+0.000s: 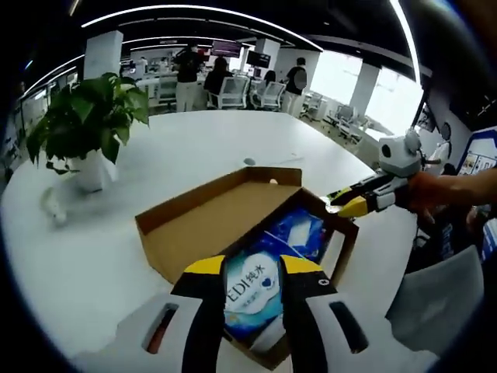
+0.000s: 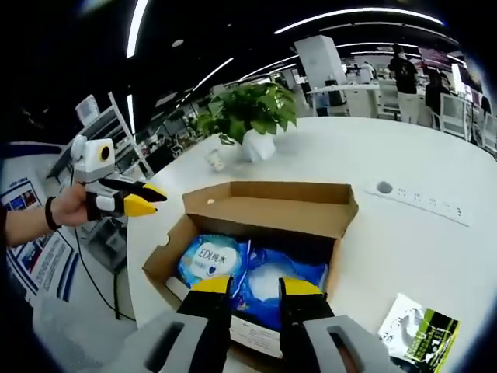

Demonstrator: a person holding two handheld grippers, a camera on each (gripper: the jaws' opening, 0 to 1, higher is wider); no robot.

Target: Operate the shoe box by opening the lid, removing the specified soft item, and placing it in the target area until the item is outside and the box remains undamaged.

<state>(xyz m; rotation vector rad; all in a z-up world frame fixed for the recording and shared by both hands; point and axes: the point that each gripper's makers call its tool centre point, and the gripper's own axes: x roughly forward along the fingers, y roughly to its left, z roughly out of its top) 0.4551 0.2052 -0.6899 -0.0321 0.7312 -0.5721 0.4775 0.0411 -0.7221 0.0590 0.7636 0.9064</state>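
A brown cardboard shoe box [image 1: 342, 233] stands on the white table with its lid [image 1: 210, 217] folded back and open. Inside lie blue-and-white soft packs [image 1: 252, 291], one with printed lettering [image 2: 210, 260] and another beside it [image 2: 279, 284]. My left gripper [image 1: 252, 268] hovers open over the box's near edge, and the lettered pack shows through the gap between its jaws. My right gripper [image 2: 256, 285] is open above the opposite edge of the box [image 2: 167, 260]. In the left gripper view the right gripper [image 1: 335, 205] reaches the box's far corner, held by a hand. The left gripper [image 2: 151, 198] sits left of the box.
A potted plant [image 1: 85, 124] [image 2: 252, 113] stands on the round white table [image 1: 93, 264] beyond the lid. A green-and-white packet [image 2: 419, 326] lies right of the box, with a white socket strip [image 2: 423, 200] behind it. People and office chairs are in the background.
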